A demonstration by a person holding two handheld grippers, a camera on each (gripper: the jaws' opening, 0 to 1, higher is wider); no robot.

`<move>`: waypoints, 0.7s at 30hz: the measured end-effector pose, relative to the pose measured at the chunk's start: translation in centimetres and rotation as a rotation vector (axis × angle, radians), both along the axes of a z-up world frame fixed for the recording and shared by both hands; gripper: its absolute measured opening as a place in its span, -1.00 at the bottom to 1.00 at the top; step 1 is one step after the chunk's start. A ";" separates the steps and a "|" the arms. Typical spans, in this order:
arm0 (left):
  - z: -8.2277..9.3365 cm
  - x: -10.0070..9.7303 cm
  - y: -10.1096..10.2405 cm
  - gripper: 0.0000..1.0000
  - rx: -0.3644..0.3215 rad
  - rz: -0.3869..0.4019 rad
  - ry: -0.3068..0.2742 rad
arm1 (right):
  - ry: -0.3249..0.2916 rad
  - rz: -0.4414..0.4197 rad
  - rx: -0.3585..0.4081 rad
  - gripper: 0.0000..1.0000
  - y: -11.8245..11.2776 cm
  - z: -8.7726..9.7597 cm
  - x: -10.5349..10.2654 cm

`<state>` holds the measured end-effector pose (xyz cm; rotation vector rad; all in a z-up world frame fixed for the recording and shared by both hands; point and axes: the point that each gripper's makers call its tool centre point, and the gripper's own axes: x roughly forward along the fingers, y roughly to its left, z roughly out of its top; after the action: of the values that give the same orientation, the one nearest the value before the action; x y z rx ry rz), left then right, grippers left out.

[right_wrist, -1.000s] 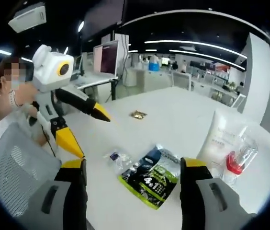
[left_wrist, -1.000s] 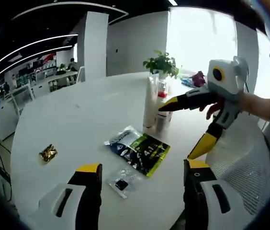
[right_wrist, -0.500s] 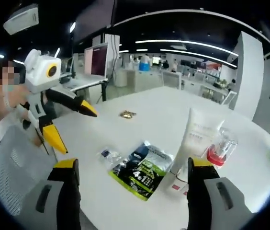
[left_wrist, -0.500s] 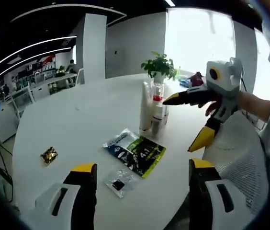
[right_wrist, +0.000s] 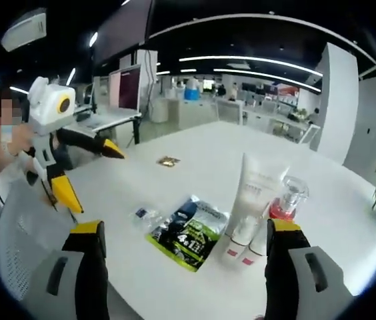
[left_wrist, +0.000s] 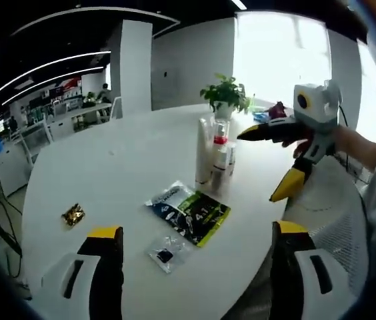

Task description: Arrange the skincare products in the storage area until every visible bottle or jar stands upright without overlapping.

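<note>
A tall white tube point(right_wrist: 254, 195) stands cap-down on the round white table point(right_wrist: 195, 175), beside a clear bottle of red liquid point(right_wrist: 285, 200) and two small white tubes point(right_wrist: 239, 241). The same group, white tube point(left_wrist: 204, 152) and red-capped bottle point(left_wrist: 221, 152), stands mid-table in the left gripper view. My right gripper point(right_wrist: 185, 227) is open and held back from them; it also appears as the right gripper point(left_wrist: 261, 167) to the right of the group. My left gripper point(left_wrist: 197, 231) is open over the table edge, and appears as the left gripper point(right_wrist: 95, 178), held by a hand.
A dark green sachet point(left_wrist: 188, 212) lies flat in front of the products, with a small clear packet point(left_wrist: 167, 253) nearer the edge. A gold wrapper point(left_wrist: 73, 215) lies at the left. A potted plant point(left_wrist: 225, 95) stands behind the group. A mesh chair point(right_wrist: 21, 233) is by the table.
Both grippers have drawn back from the products, so the group looks smaller and farther off. The right gripper has moved away from the tube. Both stay open.
</note>
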<state>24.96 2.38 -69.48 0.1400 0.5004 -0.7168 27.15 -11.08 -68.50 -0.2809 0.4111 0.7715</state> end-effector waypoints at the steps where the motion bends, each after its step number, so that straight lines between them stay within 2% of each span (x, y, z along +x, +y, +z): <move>1: 0.1 -0.1 0.0 0.91 0.001 0.001 -0.002 | 0.000 -0.004 0.000 0.99 -0.1 0.0 0.0; 8: 0.4 -0.6 0.4 0.97 -0.005 0.022 -0.007 | 0.017 -0.022 -0.031 0.99 -0.6 -0.6 -0.5; 21: 0.7 -1.0 0.5 0.98 -0.027 0.038 0.004 | 0.027 -0.054 -0.002 0.99 -1.3 -0.3 -0.4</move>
<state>24.01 2.89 -68.81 0.1033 0.4960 -0.6871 26.80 -12.34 -68.75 -0.2607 0.4429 0.7222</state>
